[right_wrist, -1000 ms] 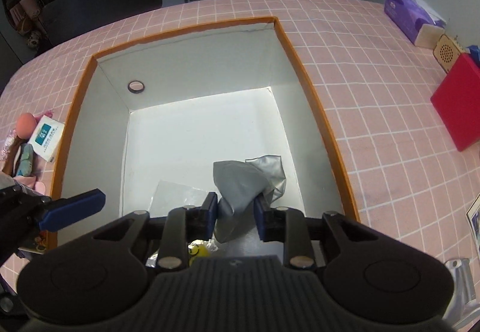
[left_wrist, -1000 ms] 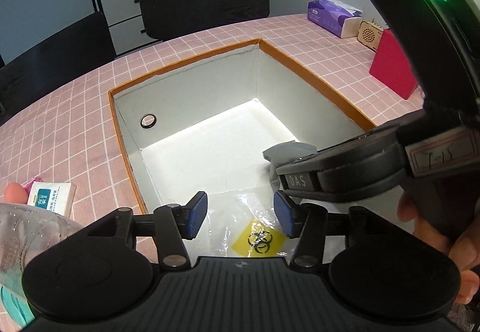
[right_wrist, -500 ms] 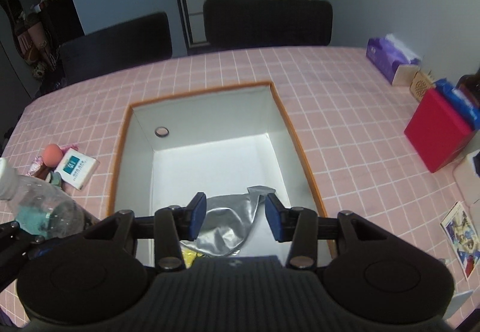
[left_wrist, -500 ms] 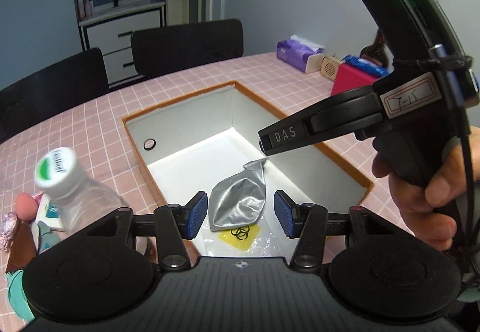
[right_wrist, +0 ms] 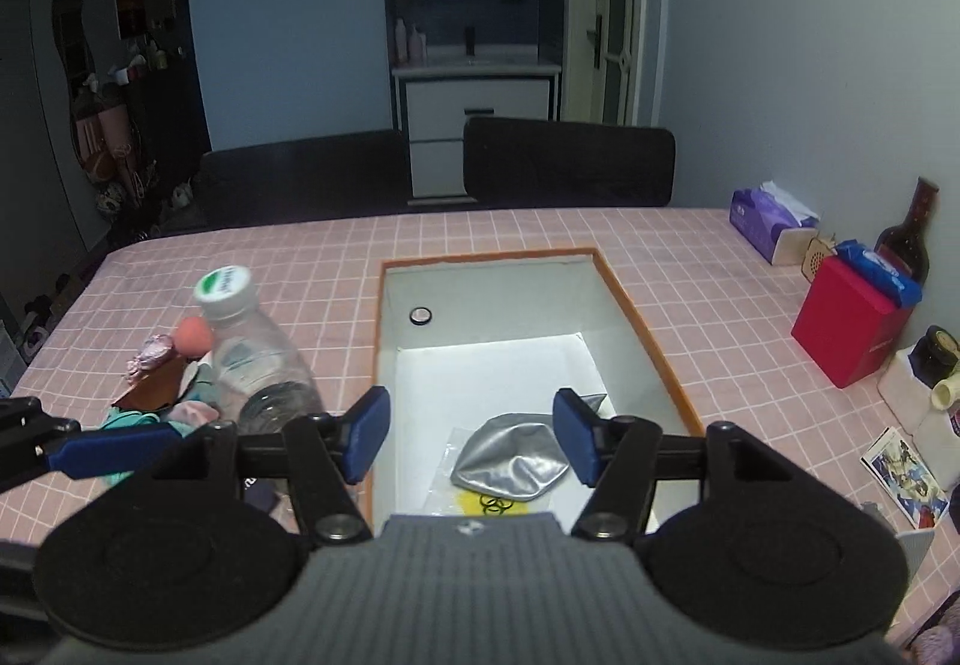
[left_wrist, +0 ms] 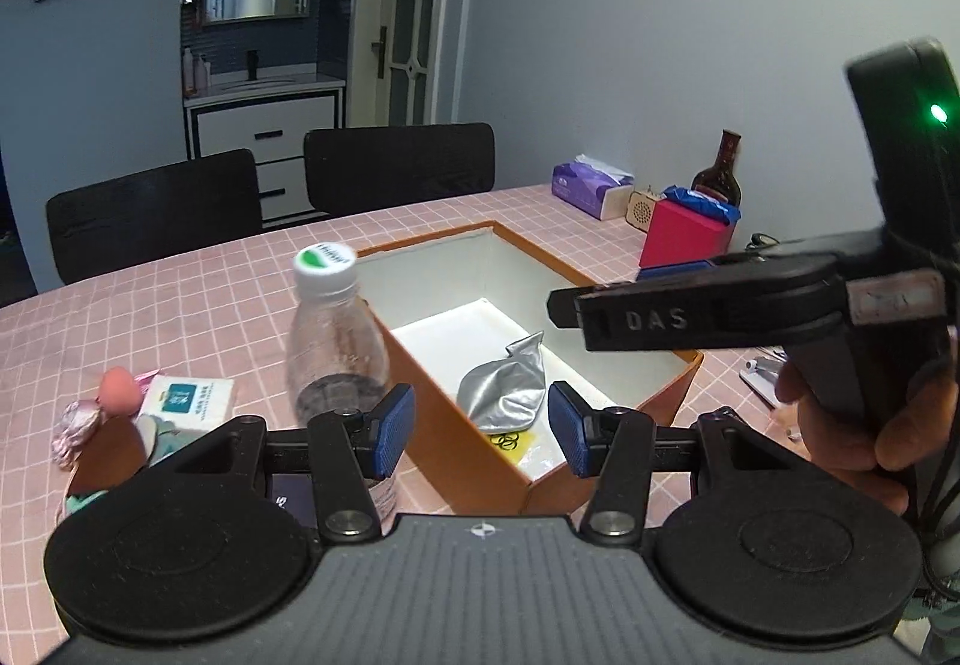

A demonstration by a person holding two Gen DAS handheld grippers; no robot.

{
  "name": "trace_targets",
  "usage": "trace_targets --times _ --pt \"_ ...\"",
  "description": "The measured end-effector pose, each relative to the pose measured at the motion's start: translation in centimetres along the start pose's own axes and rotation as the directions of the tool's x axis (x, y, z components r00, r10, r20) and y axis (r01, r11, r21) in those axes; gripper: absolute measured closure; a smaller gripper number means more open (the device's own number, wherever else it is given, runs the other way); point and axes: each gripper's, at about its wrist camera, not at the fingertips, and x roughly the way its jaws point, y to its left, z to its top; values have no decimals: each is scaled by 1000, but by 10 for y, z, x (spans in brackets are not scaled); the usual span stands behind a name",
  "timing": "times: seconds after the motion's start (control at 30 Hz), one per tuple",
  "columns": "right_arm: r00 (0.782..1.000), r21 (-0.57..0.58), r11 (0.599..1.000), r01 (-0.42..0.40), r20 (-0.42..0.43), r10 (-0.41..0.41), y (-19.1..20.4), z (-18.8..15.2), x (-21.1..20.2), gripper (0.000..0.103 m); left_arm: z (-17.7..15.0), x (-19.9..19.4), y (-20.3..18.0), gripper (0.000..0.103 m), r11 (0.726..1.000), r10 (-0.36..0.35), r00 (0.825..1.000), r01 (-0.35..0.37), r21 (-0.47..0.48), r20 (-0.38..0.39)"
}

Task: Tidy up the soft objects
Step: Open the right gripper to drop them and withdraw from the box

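A crumpled silver foil pouch [left_wrist: 507, 392] lies loose in the orange-rimmed white box [left_wrist: 420, 359], on a clear bag with a yellow label [left_wrist: 510, 440]. It also shows in the right wrist view [right_wrist: 513, 458], inside the box [right_wrist: 651, 347]. My left gripper [left_wrist: 480, 434] is open and empty above the box's near corner. My right gripper [right_wrist: 471, 440] is open and empty, raised above the pouch. Left of the box lie a pink sponge egg [left_wrist: 117, 392], a pink foil-wrapped thing [left_wrist: 75, 425] and teal soft items [right_wrist: 129, 422].
A clear plastic bottle [left_wrist: 336, 341] with a white cap stands left of the box. A white packet [left_wrist: 189, 395] lies beside it. A red box [right_wrist: 849, 329], a purple tissue box [right_wrist: 771, 221] and a dark bottle [right_wrist: 909, 233] stand at the right. Two black chairs stand behind the table.
My right gripper has opened and let the silver pouch drop into the box. Both grippers have risen and pulled back from the box.
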Motion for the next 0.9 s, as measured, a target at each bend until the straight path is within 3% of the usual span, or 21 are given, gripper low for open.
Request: trace_targets --times 0.3,0.47,0.7,0.9 --pt "998 3 1000 -10 61 9 31 -49 -26 36 -38 -34 32 43 996 -20 996 28 -88 87" --pt "998 9 1000 -24 58 24 50 -75 -26 33 -62 -46 49 43 994 34 991 -20 -107 127" --pt "997 30 997 -76 7 76 75 -101 -12 33 -96 -57 71 43 986 131 983 -115 -124 127" --pt "995 8 995 -100 -25 100 99 -116 -1 33 -123 -55 94 43 964 217 974 -203 -173 67"
